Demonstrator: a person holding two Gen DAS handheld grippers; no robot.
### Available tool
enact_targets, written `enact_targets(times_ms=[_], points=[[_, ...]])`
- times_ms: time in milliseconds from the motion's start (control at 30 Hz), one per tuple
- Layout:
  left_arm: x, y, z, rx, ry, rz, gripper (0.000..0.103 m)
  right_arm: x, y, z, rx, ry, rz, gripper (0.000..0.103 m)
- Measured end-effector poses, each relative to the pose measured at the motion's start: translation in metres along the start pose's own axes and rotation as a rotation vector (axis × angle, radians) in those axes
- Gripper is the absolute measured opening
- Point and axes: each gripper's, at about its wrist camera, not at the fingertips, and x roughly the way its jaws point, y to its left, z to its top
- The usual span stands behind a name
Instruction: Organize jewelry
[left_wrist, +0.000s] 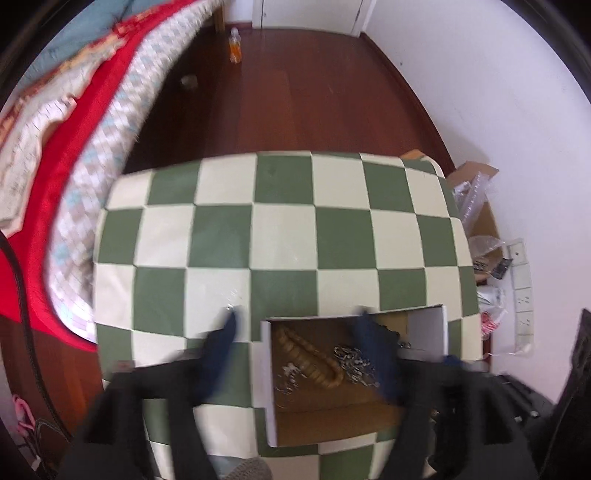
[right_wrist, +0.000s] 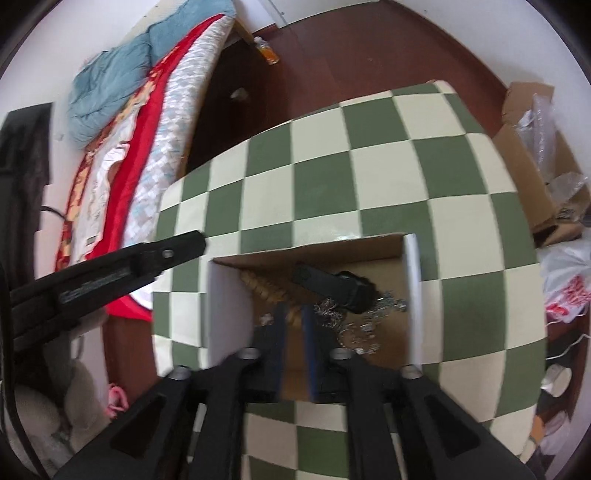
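A shallow cardboard box (left_wrist: 268, 384) (right_wrist: 226, 306) sits on the green-and-cream checkered table (left_wrist: 280, 221) (right_wrist: 388, 162). In it lie a wooden bead bracelet (left_wrist: 314, 356) (right_wrist: 264, 290) and tangled silver chains (left_wrist: 351, 363) (right_wrist: 362, 325). My left gripper (left_wrist: 297, 317) is open wide: one finger rests on the cloth left of the box, the other reaches into the box over the chains. In the right wrist view that finger (right_wrist: 332, 284) lies across the jewelry. My right gripper (right_wrist: 293, 314) is nearly closed with a narrow gap, tips over the bracelet's end, nothing clearly held.
A bed with red and patterned quilts (left_wrist: 92, 140) (right_wrist: 147, 122) borders the table's left. An orange bottle (left_wrist: 235, 46) stands on the wooden floor. Open cardboard boxes with plastic bags (left_wrist: 480, 221) (right_wrist: 535, 147) crowd the right side by the wall.
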Motion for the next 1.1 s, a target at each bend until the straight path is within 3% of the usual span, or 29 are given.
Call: enact_targets(times_ms=[33,100,200,333,533,767,1100], points=[[-0.004,0.000,-0.002,0.002,-0.025,0.023,0.083,-0.002,-0.002,-0.001,-0.004,-0.002,-0.034,0.048],[-0.008,0.003,-0.005,-0.003,-0.049,0.053,0.085,-0.006,-0.003,-0.001,-0.019,-0.012,-0.089,0.057],[-0.011,0.011,-0.014,-0.015,-0.068,0.113,0.102,-0.014,-0.002,-0.005,-0.064,-0.029,-0.209,0.079],[-0.015,0.020,-0.039,-0.026,-0.109,0.203,0.103,-0.018,-0.004,-0.013,-0.117,-0.030,-0.339,0.097],[-0.014,0.025,-0.076,-0.062,-0.121,0.225,0.103,-0.011,-0.012,-0.028,-0.142,0.008,-0.409,0.102],[-0.032,0.022,-0.105,-0.082,-0.138,0.197,0.103,-0.012,-0.017,-0.049,-0.123,0.013,-0.402,0.102],[-0.107,0.007,-0.147,-0.074,-0.263,0.186,0.103,-0.078,-0.010,-0.087,-0.126,-0.121,-0.386,0.102]])
